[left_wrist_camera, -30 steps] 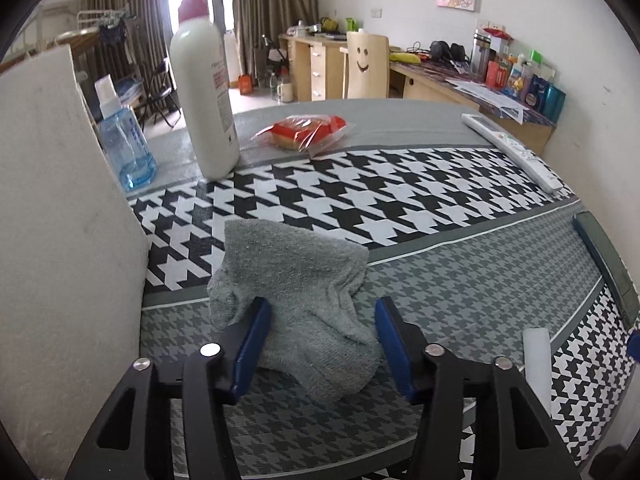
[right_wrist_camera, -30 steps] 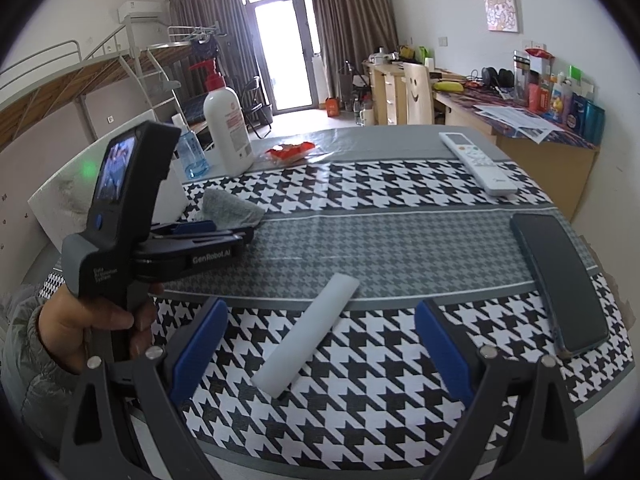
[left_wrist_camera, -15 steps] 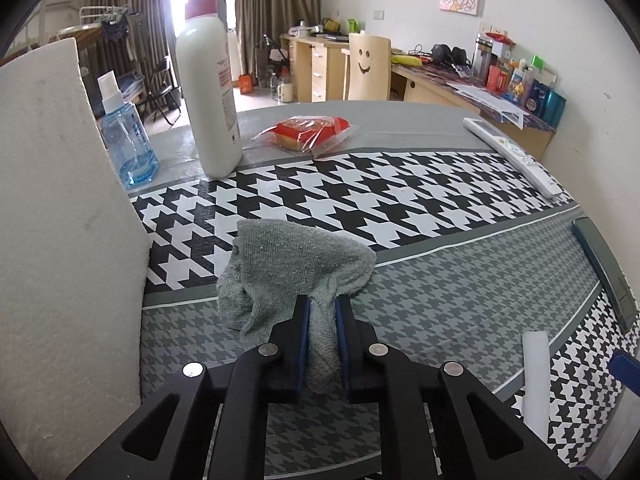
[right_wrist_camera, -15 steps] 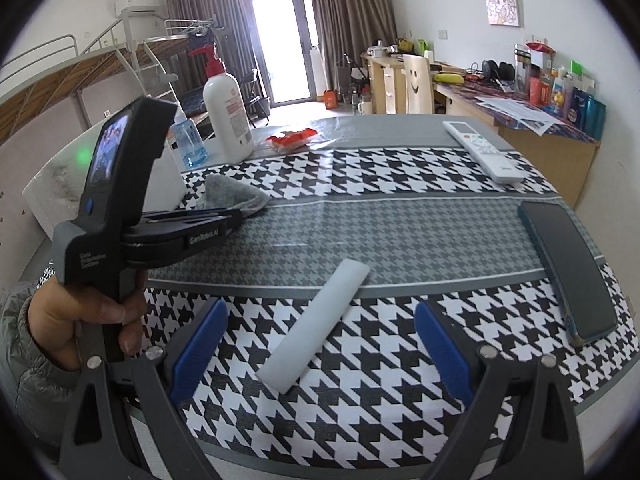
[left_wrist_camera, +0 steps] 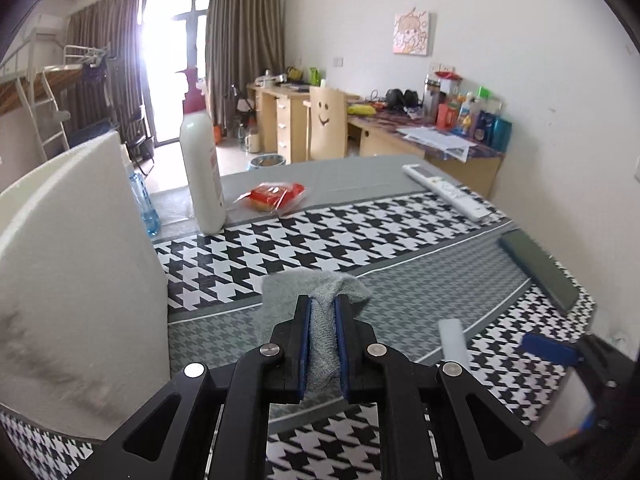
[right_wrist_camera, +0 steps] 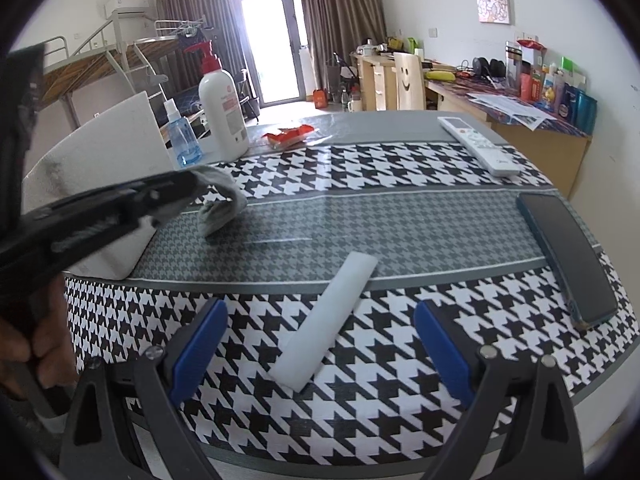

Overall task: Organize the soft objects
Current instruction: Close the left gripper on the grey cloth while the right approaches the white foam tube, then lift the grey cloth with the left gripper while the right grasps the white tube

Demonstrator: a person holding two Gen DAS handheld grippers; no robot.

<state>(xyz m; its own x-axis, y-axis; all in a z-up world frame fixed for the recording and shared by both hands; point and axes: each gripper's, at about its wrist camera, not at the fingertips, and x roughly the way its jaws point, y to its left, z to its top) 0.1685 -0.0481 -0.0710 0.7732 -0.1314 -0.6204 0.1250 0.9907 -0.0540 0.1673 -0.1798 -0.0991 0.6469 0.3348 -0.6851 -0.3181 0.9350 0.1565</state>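
Note:
My left gripper [left_wrist_camera: 322, 304] is shut on a grey sock [left_wrist_camera: 320, 292] and holds it lifted above the houndstooth tablecloth; in the right wrist view the sock [right_wrist_camera: 222, 206] hangs from that gripper [right_wrist_camera: 188, 188] at the left. My right gripper [right_wrist_camera: 320, 320] is open and empty, its blue pads on either side of a white foam stick [right_wrist_camera: 328, 316] lying on the cloth. The stick also shows in the left wrist view [left_wrist_camera: 452, 340]. A white foam box [left_wrist_camera: 76, 264] stands just left of the sock.
A white pump bottle [left_wrist_camera: 202, 172], a blue spray bottle [right_wrist_camera: 182, 140] and a red snack packet [left_wrist_camera: 274, 196] stand at the back. A white remote [right_wrist_camera: 478, 146] and a dark phone [right_wrist_camera: 568, 252] lie at the right near the table edge.
My left gripper closed on the grey sock and lifted it off the cloth. My right gripper stayed open over the foam stick.

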